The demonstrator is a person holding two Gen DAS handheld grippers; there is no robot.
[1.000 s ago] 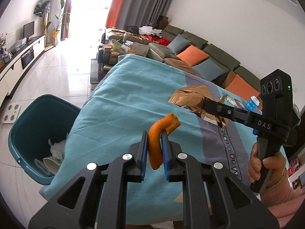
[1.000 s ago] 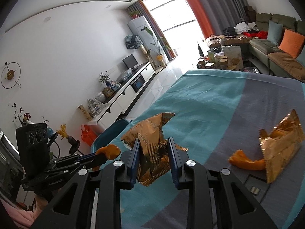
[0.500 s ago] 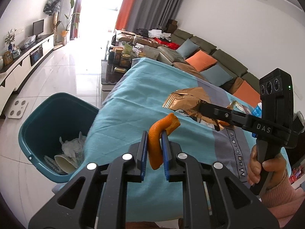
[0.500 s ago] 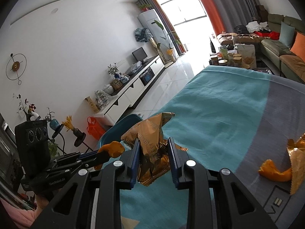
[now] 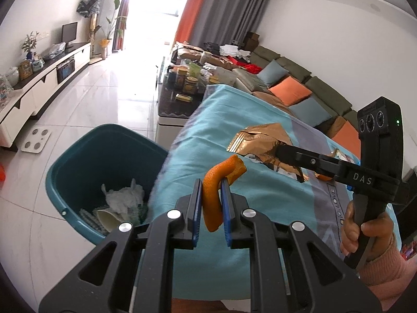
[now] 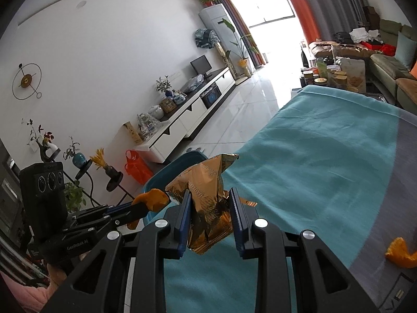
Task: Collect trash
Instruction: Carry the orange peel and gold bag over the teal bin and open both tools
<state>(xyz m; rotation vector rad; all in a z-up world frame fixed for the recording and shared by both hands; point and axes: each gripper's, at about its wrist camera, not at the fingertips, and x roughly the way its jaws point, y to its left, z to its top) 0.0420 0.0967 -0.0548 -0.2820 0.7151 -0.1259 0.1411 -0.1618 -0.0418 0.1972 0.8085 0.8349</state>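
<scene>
The left gripper (image 5: 211,195) is clamped on a curved strip of orange peel (image 5: 217,182), which stands up between its blue pads and bends over at the top. It hangs above the near edge of a table covered with a teal cloth (image 5: 208,135). Just to the left, on the tiled floor, stands a teal bin (image 5: 78,154) with crumpled white paper (image 5: 123,198) and a paper cup (image 5: 109,219) inside.

The right gripper (image 6: 211,208) is clenched on a crumpled gold snack wrapper (image 6: 206,190), pinched at its lower half, the top pointing upward. It hovers over the cloth, beside the left gripper. In the left wrist view a person's hand (image 5: 365,232) in a pink sleeve grips its handle. Another piece of orange peel (image 6: 400,253) lies on the grey part of the cloth, well apart to the right.
</scene>
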